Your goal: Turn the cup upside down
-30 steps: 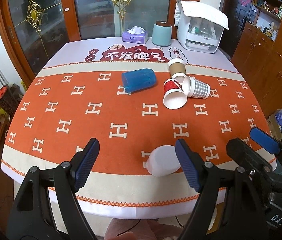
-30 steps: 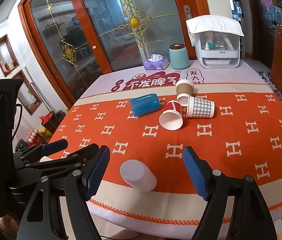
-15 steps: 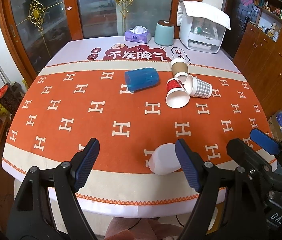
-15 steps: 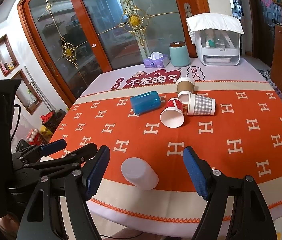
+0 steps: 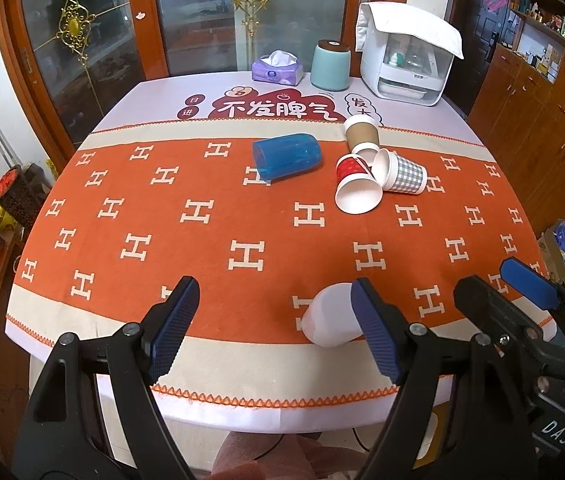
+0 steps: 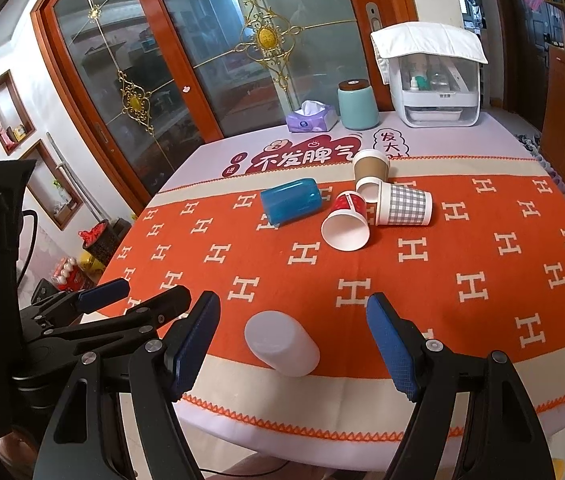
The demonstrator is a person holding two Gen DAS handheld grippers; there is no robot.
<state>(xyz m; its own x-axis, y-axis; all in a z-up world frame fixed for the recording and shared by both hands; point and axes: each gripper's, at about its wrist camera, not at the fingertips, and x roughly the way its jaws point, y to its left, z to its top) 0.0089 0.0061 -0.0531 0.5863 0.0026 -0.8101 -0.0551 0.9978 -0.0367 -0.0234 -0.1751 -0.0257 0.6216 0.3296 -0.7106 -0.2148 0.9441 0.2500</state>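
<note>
A white plastic cup (image 6: 281, 343) lies on its side near the table's front edge; in the left wrist view it (image 5: 328, 316) is partly hidden behind my left gripper's right finger. My right gripper (image 6: 294, 346) is open with the cup lying between its fingers, not touching. My left gripper (image 5: 274, 328) is open and empty, just left of the cup. Farther back a blue cup (image 5: 286, 155), a red cup (image 5: 355, 187), a checked cup (image 5: 402, 171) and a brown cup (image 5: 361, 133) all lie on their sides.
The orange patterned tablecloth (image 5: 202, 240) covers the table. At the back stand a tissue box (image 5: 277, 66), a teal canister (image 5: 330, 65) and a white appliance (image 5: 408, 56). Wooden cabinets (image 5: 542, 112) are on the right, glass doors behind.
Both grippers have pulled back slightly toward the table's front edge and risen a little; the cups have not moved. Both stay open.
</note>
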